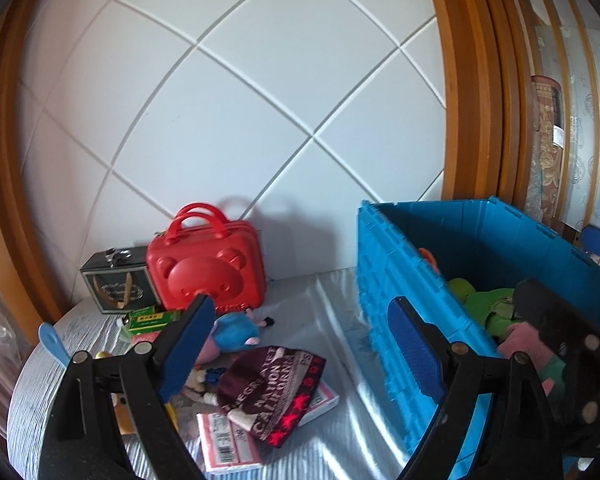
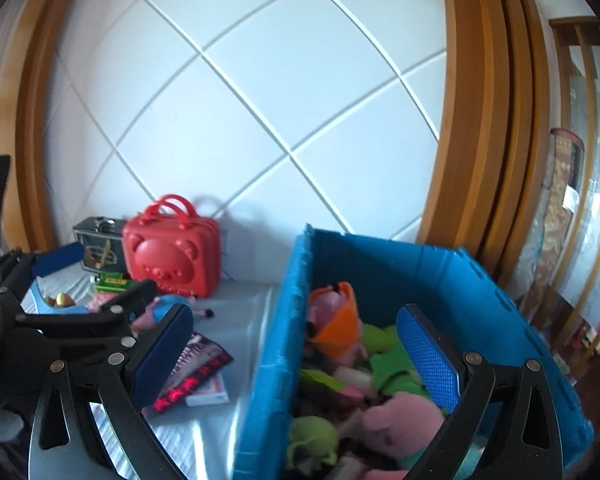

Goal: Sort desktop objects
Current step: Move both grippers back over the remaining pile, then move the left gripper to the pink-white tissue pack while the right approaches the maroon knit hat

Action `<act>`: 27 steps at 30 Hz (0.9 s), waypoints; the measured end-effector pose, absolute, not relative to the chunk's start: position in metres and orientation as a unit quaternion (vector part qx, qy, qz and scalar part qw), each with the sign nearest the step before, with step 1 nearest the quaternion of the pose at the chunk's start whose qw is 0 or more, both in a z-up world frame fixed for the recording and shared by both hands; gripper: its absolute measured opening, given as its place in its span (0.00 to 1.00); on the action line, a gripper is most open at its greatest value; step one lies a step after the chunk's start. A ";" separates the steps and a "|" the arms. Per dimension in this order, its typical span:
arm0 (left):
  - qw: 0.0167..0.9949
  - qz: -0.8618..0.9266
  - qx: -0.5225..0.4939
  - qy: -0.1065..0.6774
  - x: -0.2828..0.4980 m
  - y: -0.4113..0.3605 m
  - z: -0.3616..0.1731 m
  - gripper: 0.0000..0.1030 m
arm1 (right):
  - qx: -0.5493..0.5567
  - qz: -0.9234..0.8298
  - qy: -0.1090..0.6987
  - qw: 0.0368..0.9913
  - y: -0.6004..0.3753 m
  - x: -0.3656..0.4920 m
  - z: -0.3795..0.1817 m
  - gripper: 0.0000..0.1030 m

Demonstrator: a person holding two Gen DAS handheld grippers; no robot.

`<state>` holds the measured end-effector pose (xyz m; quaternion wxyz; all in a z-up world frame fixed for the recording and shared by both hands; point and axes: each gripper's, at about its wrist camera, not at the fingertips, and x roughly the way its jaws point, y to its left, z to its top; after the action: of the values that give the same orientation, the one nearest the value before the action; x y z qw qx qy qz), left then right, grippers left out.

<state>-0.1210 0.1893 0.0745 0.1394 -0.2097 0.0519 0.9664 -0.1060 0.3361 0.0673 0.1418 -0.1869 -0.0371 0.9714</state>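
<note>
Both my grippers are empty, jaws spread wide. My left gripper point(image 1: 300, 344) hangs over the clutter on the table point(image 1: 312, 296); my right gripper point(image 2: 296, 344) straddles the near wall of the blue crate point(image 2: 284, 340), one finger over the table, one over the contents. Next candidate, in my judgement: the maroon knit beanie point(image 1: 272, 388), lying crumpled on a pink-and-white packet point(image 1: 224, 440) just beside the crate's outer wall. It looks light, limp and compressible, not fragile; a pinch on the bunched crown fold should hold, though it will drape and may drag the packet. The packet looks flat and smooth, likely slippery, so I would take it by an edge. Behind: a blue plush toy point(image 1: 236, 328), soft, best gripped at the body; a rigid, glossy red bear-face case point(image 1: 208, 264), best gripped by its handles; a green box point(image 1: 152, 316); a dark metal-trimmed box point(image 1: 112, 280). The crate already holds pink and green plush toys point(image 2: 392, 364).
</note>
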 end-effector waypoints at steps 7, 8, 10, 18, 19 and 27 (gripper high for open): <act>0.091 0.966 -0.240 0.038 -0.129 0.112 0.044 0.86 | -0.193 0.977 -0.020 0.093 0.283 -0.133 0.040 1.00; 0.084 0.965 -0.244 0.037 -0.131 0.102 0.040 0.86 | -0.199 0.976 -0.015 0.089 0.278 -0.138 0.034 1.00; 0.070 0.964 -0.255 0.033 -0.134 0.080 0.030 0.86 | -0.212 0.974 -0.009 0.078 0.268 -0.147 0.022 1.00; 0.017 0.952 -0.305 0.025 -0.152 0.015 -0.019 0.86 | -0.285 0.956 -0.003 0.071 0.243 -0.189 -0.036 1.00; 0.012 0.950 -0.312 0.022 -0.155 0.009 -0.026 0.86 | -0.294 0.953 -0.005 0.071 0.241 -0.194 -0.043 1.00; -0.029 0.930 -0.365 0.020 -0.178 -0.018 -0.082 0.86 | -0.370 0.926 -0.008 0.080 0.245 -0.228 -0.106 1.00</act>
<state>-0.1781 -0.0185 -0.0820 -0.0292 -0.3646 0.0203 0.9305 -0.2284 0.2452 -0.1061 0.0800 -0.3698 -0.0076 0.9256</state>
